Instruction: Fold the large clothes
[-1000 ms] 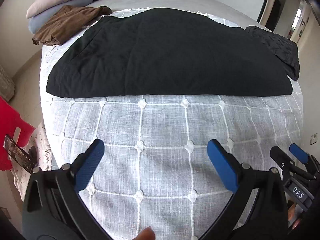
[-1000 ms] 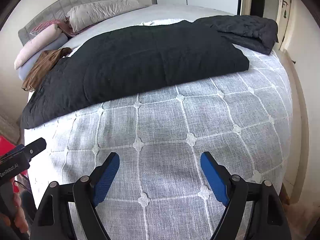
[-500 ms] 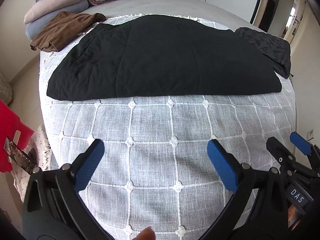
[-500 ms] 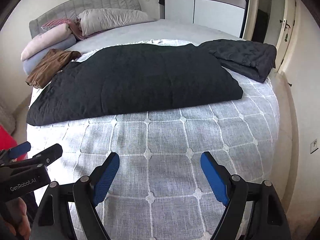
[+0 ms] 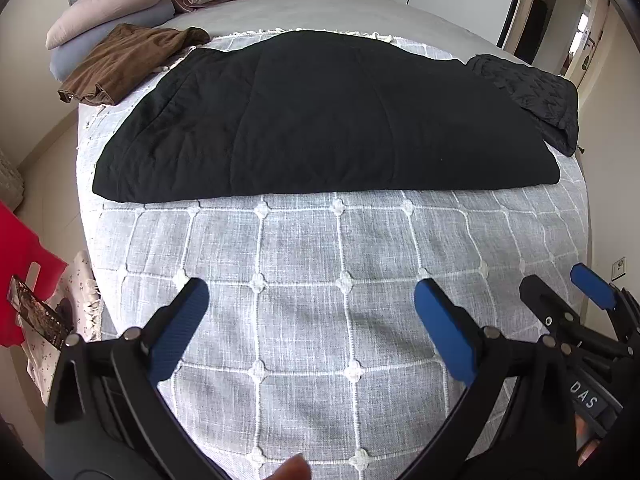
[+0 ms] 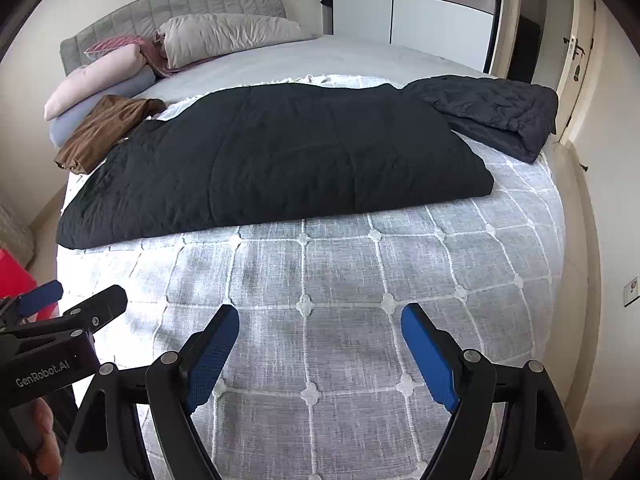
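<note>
Headboard (image 6: 172,12) in right view only; black quilt (image 5: 320,120) in both.

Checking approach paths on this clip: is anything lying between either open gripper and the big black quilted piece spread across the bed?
Nothing visible. Between the left gripper, the right gripper and the black quilted piece lies only bare white checked bedspread. The brown garment and the smaller folded dark piece sit off to its far corners.
</note>
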A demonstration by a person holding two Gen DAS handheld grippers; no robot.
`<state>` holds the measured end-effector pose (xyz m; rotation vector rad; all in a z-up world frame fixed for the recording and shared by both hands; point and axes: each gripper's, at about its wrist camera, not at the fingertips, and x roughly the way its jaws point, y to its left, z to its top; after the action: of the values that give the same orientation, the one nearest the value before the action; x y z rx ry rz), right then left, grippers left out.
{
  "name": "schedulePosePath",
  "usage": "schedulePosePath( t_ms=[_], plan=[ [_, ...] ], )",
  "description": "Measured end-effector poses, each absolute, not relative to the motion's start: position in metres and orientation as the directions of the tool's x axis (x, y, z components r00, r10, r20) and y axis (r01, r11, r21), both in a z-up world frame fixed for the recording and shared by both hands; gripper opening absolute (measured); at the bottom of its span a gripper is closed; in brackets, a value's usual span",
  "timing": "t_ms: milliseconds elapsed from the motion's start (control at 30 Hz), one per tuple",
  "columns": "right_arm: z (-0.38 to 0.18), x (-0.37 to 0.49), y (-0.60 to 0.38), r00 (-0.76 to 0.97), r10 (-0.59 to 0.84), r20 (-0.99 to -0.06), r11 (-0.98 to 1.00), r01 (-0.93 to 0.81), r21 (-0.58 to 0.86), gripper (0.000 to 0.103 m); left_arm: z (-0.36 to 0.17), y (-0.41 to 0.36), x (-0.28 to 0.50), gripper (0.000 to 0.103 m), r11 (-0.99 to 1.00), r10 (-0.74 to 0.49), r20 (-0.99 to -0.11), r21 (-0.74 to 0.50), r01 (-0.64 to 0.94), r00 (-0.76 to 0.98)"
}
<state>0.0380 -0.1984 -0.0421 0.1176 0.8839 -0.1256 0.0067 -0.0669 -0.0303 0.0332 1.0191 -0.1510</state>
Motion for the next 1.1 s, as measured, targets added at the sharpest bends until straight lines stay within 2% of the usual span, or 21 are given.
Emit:
schedulePosePath(
  t_ms=[1100],
  plan=[
    [-0.04, 0.042, -0.188, 0.618, -0.073, -0.783, 0.988, 0.151, 0.027, 0.084, -0.036, -0.055, 0.013, 0.102, 0.99, -0.121, -0.854, -0.071, 0.118, 0.507]
  ],
)
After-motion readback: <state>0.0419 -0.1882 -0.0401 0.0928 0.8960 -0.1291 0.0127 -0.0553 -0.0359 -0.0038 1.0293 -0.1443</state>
